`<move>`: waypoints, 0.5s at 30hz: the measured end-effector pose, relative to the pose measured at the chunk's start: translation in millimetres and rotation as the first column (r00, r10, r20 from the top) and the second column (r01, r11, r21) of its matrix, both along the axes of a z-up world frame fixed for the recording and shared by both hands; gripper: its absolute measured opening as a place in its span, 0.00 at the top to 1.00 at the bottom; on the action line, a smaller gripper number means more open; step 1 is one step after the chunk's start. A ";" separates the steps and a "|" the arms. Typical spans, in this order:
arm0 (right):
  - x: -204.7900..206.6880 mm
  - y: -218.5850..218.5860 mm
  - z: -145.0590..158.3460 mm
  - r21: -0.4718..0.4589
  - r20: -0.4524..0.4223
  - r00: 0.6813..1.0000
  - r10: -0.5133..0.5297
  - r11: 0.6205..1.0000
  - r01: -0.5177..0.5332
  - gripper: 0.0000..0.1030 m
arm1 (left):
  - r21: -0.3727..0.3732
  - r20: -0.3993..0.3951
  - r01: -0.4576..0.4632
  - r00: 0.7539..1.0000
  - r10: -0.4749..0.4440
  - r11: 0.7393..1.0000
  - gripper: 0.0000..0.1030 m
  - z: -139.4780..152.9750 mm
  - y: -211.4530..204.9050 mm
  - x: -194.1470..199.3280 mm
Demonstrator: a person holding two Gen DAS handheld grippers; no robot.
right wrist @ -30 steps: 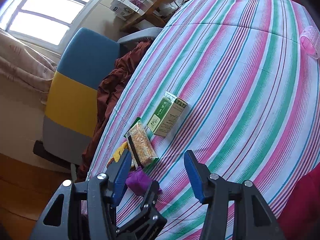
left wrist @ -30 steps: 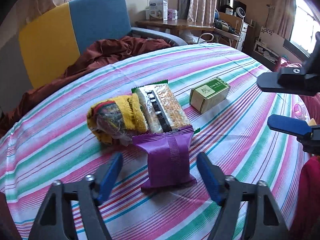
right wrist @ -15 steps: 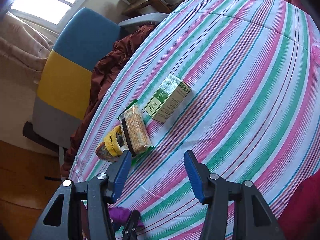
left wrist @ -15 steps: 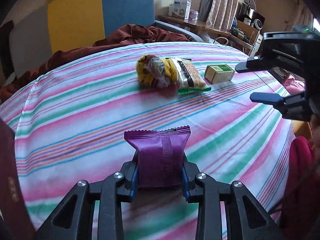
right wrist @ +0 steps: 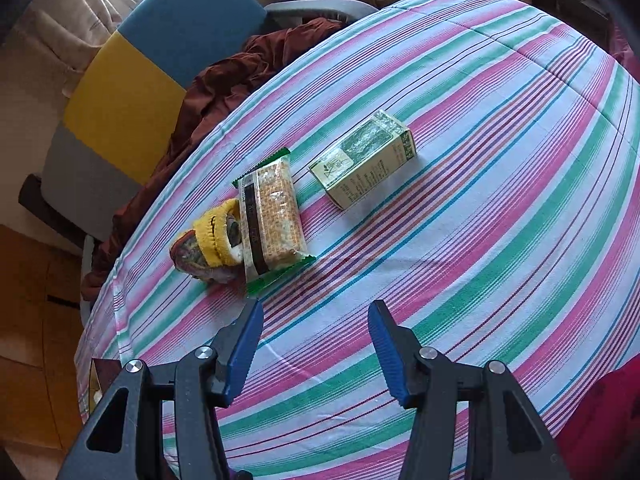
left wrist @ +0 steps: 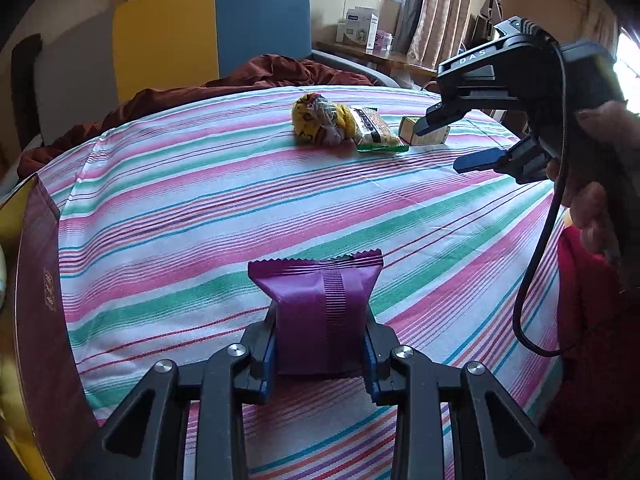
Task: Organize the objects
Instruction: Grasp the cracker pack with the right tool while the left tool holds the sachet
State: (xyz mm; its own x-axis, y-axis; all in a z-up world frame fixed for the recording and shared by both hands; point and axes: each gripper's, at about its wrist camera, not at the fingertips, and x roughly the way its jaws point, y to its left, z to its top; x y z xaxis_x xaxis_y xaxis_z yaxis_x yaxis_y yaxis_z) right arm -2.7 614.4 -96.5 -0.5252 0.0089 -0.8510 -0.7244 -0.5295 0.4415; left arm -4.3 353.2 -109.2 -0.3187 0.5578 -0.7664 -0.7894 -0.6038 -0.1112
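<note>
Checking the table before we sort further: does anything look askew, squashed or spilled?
Nothing is spilled. The purple foil snack packet is pinched at its middle in the left gripper. The clear-wrapped cracker pack leans on the yellow knitted bundle, beside the green carton.

A lived-in home room is showing here. Ahead of the left hand-held gripper (left wrist: 320, 354), a striped cloth is covering the table (left wrist: 200, 200), and beyond it a blue-and-yellow armchair (left wrist: 208, 28) is carrying a crumpled maroon blanket (left wrist: 276, 72). Further off, curtains (left wrist: 436, 8) are hanging by a bright window, beside a cluttered wooden side table (left wrist: 380, 58).
</note>
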 end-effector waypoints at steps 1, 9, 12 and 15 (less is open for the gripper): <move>-4.0 -1.2 0.9 0.013 0.019 1.000 0.009 1.000 -0.010 0.47 | 0.007 0.004 0.002 1.000 -0.002 1.000 0.67 -0.2 -0.1 -1.1; -60.3 8.2 7.5 0.104 0.100 0.995 0.016 0.994 -0.027 0.47 | 0.055 0.013 0.007 1.000 -0.007 0.998 0.67 -2.7 -4.4 -2.5; -85.7 13.7 2.4 0.121 0.138 0.990 0.038 0.991 -0.055 0.47 | 0.064 0.010 0.009 1.000 -0.010 0.998 0.67 -3.1 -4.6 -2.3; -105.3 13.9 -6.8 0.147 0.199 0.978 0.063 0.985 -0.093 0.47 | 0.074 0.012 0.012 1.000 -0.013 0.997 0.67 -3.4 -6.2 -2.6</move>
